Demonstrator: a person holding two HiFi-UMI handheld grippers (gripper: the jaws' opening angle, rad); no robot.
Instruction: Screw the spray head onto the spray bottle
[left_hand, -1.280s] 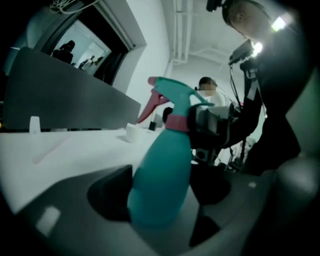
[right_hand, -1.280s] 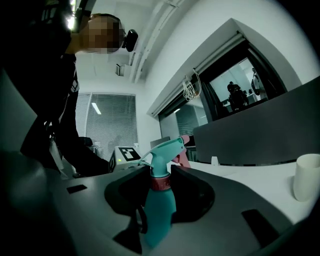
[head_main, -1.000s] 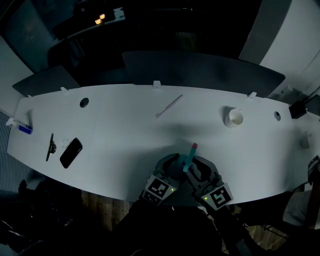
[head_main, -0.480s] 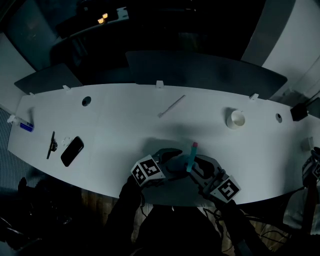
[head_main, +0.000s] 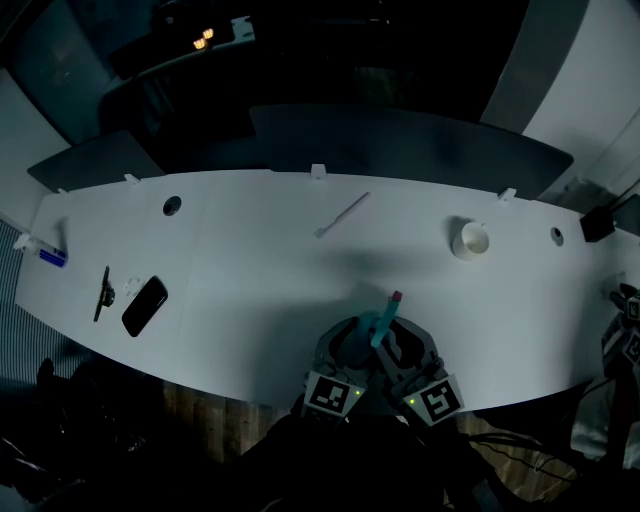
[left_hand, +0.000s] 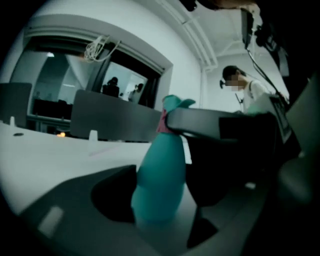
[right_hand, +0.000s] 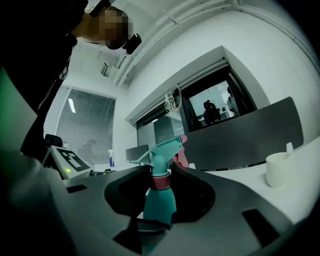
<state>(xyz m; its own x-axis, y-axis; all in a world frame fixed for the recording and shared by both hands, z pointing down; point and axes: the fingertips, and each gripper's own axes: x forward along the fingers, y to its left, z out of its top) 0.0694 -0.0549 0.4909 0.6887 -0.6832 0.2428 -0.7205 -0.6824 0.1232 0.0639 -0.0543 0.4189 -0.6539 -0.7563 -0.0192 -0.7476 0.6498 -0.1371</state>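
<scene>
Tapering smooth teal plastic spray bottle (right_hand: 160, 207), pink ring collar (right_hand: 160, 181)

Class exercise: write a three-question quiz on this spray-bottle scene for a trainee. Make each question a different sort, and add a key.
1. True or false: in the head view, the white cup stands left of the phone.
2. Multiple choice: what is the right gripper clamped on? A the white cup; B the pink collar of the spray head; C the phone.
3. Fill in: the teal body of the spray bottle stands between the ___ gripper's jaws.
Key: 1 false. 2 B. 3 left; the left gripper is closing its jaws on the bottle's body.
</scene>
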